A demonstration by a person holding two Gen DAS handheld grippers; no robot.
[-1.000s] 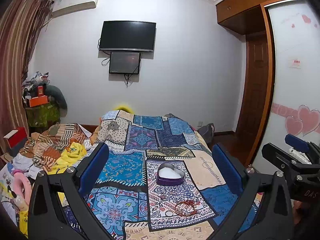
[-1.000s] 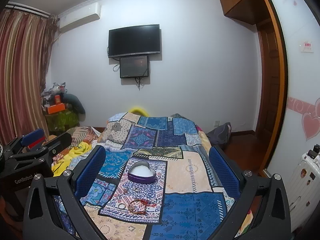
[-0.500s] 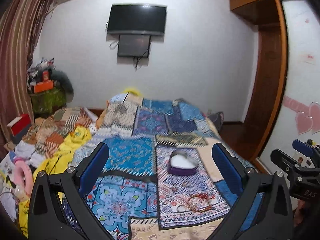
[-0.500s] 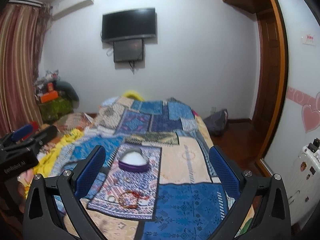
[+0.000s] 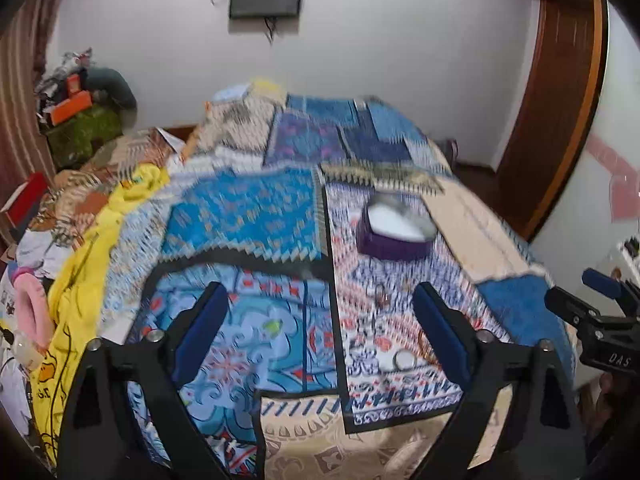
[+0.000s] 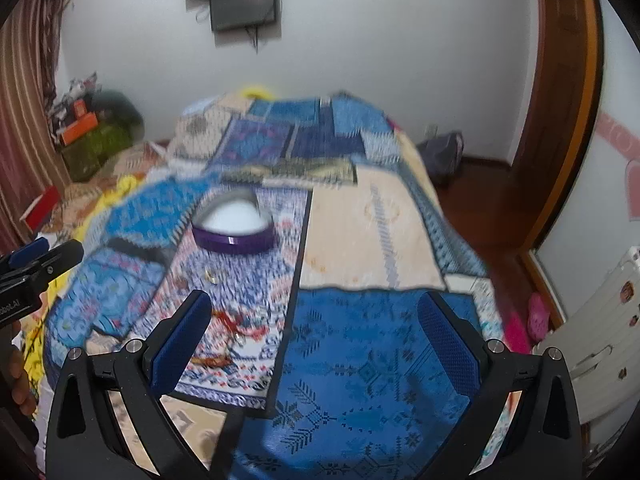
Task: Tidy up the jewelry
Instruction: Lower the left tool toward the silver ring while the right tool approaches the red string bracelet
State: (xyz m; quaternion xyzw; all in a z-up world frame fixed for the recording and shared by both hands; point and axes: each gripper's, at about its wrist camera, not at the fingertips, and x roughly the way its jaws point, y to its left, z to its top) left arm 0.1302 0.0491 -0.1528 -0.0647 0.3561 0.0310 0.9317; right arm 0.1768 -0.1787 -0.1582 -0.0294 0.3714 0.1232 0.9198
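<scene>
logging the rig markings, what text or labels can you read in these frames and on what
"DAS" on the right gripper, seen from the left wrist; any more is cut off.
"obot.AI" on the left gripper, seen from the right wrist; its start is cut off.
Dark marks on the yellow cloth: too blurred to read.
Stickers on the white cabinet: too small to read.

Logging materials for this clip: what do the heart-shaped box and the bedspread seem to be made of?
Heart-shaped box: probably tin or hard plastic, since its glossy purple wall shows a bright band; the white lining looks soft, though blur leaves it open. Bedspread: printed woven fabric, matte, draping over the bed's edges.
</scene>
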